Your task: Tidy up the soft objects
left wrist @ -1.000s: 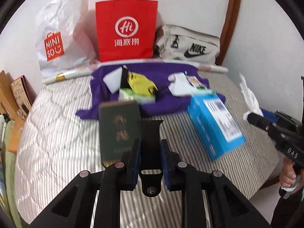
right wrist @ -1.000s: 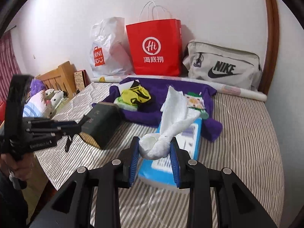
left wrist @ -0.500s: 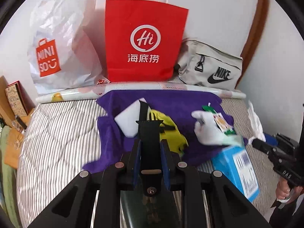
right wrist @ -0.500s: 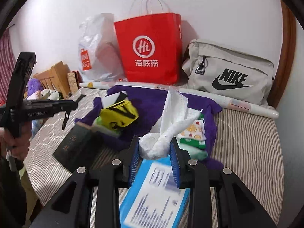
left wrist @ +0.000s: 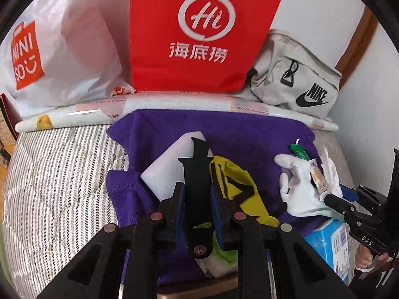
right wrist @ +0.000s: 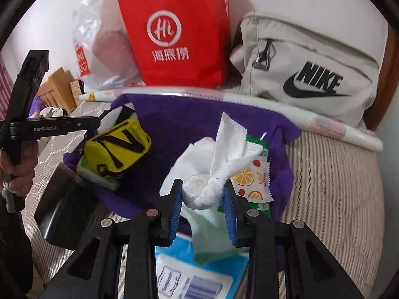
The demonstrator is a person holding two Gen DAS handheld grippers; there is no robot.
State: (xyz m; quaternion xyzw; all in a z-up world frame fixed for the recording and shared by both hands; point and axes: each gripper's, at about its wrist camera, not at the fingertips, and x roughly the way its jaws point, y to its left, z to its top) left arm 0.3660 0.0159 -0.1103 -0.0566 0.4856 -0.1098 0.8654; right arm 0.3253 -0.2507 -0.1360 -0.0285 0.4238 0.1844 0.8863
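Note:
My left gripper [left wrist: 197,191] is shut on a black watch strap [left wrist: 195,172], which stands upright between the blue pads. It hovers over a purple cloth [left wrist: 224,134] spread on the striped bed. On that cloth lie a yellow pouch [left wrist: 239,186], a white foam block [left wrist: 167,172] and a white glove [left wrist: 299,191]. My right gripper [right wrist: 203,191] is shut on a crumpled white tissue [right wrist: 219,159] above the cloth [right wrist: 184,119], near an orange-print packet [right wrist: 251,179]. Each gripper shows at the edge of the other's view.
A blue box [right wrist: 199,274] and a dark box [right wrist: 62,211] lie at the cloth's near edge. Against the wall stand a red paper bag [left wrist: 199,32], a white Miniso bag [left wrist: 62,49] and a grey Nike bag [left wrist: 299,79], with a rolled sheet [left wrist: 174,104] in front.
Both grippers have moved forward over the bed toward the purple cloth, which now fills more of each view. The dark box has slipped under the left gripper. Both grips are unchanged.

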